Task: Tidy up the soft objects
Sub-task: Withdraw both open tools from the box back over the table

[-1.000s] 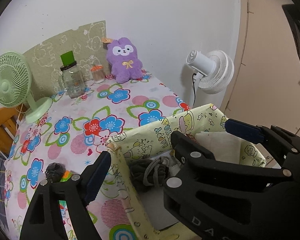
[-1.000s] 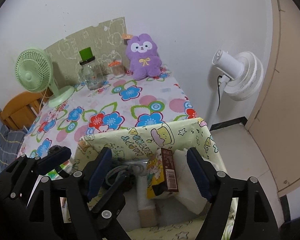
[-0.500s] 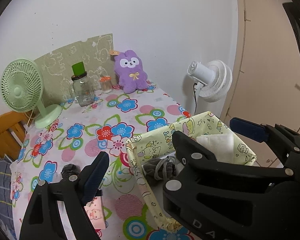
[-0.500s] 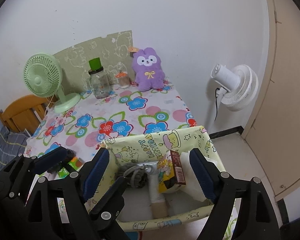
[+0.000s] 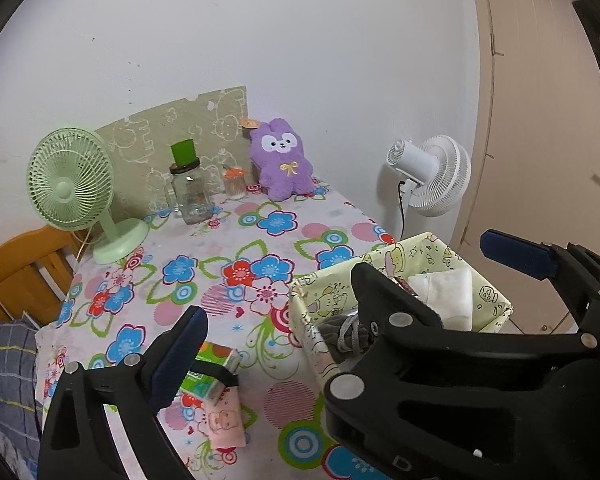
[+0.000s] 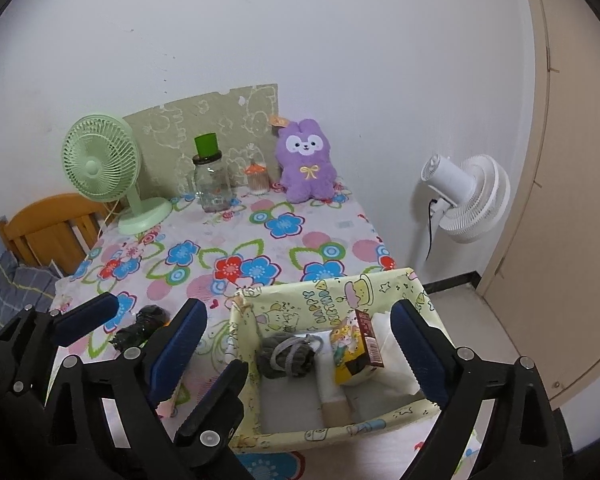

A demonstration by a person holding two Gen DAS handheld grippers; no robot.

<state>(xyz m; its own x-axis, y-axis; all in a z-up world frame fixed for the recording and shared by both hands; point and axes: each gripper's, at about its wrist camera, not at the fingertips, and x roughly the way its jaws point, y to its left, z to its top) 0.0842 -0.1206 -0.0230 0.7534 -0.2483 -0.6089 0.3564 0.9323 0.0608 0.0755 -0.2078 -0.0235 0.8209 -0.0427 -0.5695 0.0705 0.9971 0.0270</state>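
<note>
A white wall stands behind a surface [image 6: 236, 248] covered with a smooth cloth full of big bright flowers. The left claw [image 5: 340, 292] is wide open, holds nothing and hangs above the surface. The right claw [image 6: 300, 336] is wide open too, with nothing in it, and hangs over a soft yellow fabric box [image 6: 324, 304] with cartoon prints, which sits at the near right corner. Inside the box lie a fuzzy gray sock ball [image 6: 288, 356], a shiny yellow snack bag [image 6: 352, 356] and a folded white cloth [image 5: 444, 296]. Just left of the box, on the surface, lie a green tissue pack [image 5: 206, 376], a small pink pouch [image 5: 224, 420] and a crinkly black bundle [image 6: 140, 326]. Far back by the wall sit a fluffy purple bunny toy [image 6: 306, 166], a clear glass jar [image 6: 212, 184] with a green cap and a round green fan [image 6: 104, 168].
</note>
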